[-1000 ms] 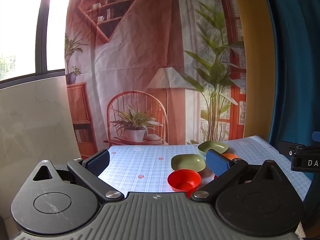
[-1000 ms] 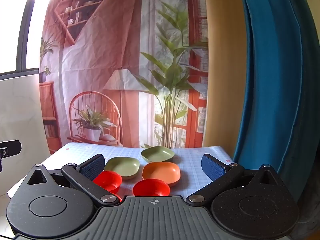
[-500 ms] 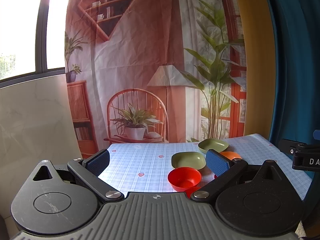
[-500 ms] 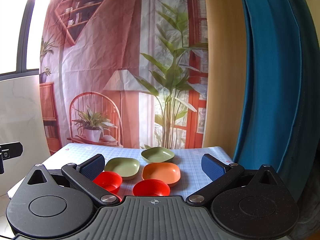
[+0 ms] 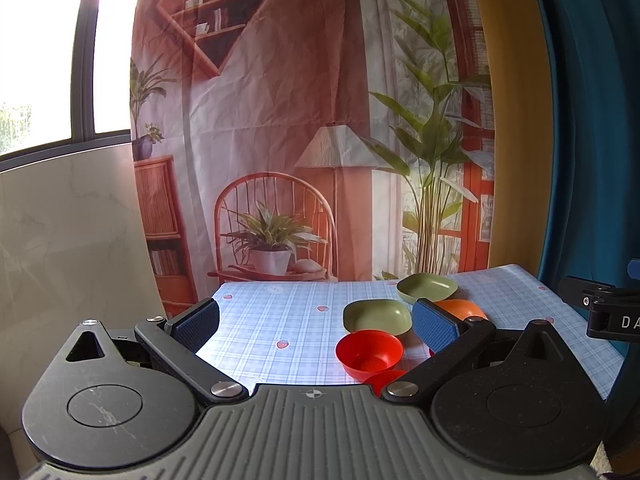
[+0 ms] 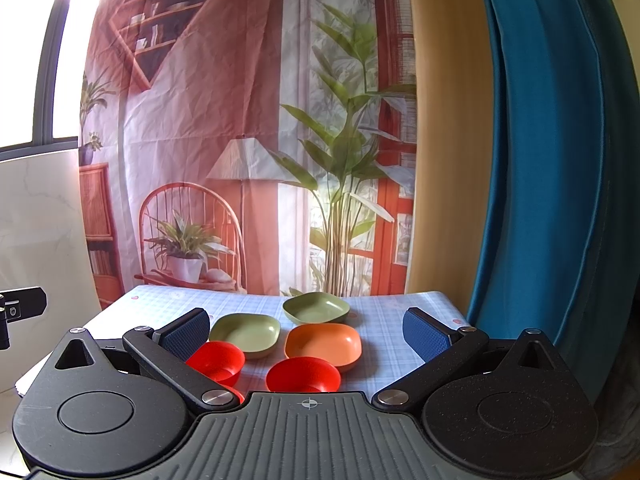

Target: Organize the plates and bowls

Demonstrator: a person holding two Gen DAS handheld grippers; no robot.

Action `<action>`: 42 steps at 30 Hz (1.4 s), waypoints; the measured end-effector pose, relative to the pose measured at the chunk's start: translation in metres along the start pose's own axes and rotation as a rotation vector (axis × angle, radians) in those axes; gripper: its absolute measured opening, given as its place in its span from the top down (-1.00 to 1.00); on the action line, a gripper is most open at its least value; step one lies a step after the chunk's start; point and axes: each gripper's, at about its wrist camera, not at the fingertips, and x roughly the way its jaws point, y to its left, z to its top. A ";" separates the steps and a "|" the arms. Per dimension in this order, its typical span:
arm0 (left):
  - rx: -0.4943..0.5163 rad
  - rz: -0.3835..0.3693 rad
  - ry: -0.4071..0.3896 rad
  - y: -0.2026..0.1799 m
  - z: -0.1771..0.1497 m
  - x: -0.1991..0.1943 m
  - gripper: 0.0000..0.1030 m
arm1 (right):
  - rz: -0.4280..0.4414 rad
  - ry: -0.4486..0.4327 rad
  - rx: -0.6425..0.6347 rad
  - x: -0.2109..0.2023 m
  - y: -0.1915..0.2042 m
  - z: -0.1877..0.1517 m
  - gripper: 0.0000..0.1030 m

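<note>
On the blue checked table (image 6: 384,320) lie two green square plates, one near (image 6: 246,332) and one far (image 6: 315,307), an orange square plate (image 6: 325,343) and red bowls (image 6: 303,374) (image 6: 216,361). In the left wrist view I see a red bowl (image 5: 369,352), the near green plate (image 5: 378,316), the far green plate (image 5: 426,287) and part of the orange plate (image 5: 460,307). My left gripper (image 5: 316,322) is open and empty, above the table's near left. My right gripper (image 6: 306,332) is open and empty, above the near edge.
A printed backdrop (image 6: 240,140) hangs behind the table. A blue curtain (image 6: 552,160) hangs at the right. A marble wall (image 5: 68,240) and a window stand at the left. The other gripper's black body (image 5: 608,312) shows at the right edge of the left wrist view.
Both views have shifted only slightly; the dishes lie where they were and both grippers stay open.
</note>
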 end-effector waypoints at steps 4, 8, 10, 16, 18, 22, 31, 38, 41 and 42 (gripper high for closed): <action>0.001 0.000 0.000 0.000 0.000 0.000 -1.00 | 0.000 0.001 0.000 0.000 0.000 0.000 -0.99; 0.001 0.000 0.002 -0.001 -0.001 0.000 -1.00 | 0.000 0.000 0.000 0.000 0.001 -0.001 -0.99; 0.000 0.000 0.001 -0.001 -0.001 0.000 -1.00 | 0.000 0.000 0.000 0.000 0.001 -0.001 -0.99; 0.000 0.000 0.001 -0.001 -0.001 0.000 -1.00 | 0.000 0.001 0.000 0.000 0.001 0.000 -0.99; 0.000 0.000 0.001 -0.001 -0.001 0.000 -1.00 | 0.000 0.001 -0.001 0.000 0.001 0.000 -0.99; 0.000 0.000 0.001 -0.001 -0.001 0.001 -1.00 | 0.000 0.001 0.000 0.000 0.002 0.000 -0.99; -0.003 0.000 -0.002 -0.001 -0.002 0.002 -1.00 | -0.001 0.001 0.000 0.000 0.002 0.001 -0.99; -0.005 0.000 -0.003 -0.001 -0.002 0.002 -1.00 | -0.001 0.001 -0.001 -0.001 0.001 0.003 -0.99; -0.009 0.000 0.001 -0.001 -0.001 0.002 -1.00 | -0.001 0.001 -0.001 -0.001 0.001 0.003 -0.99; -0.010 0.000 0.001 -0.001 -0.001 0.002 -1.00 | -0.001 0.001 -0.001 -0.001 0.001 0.004 -0.99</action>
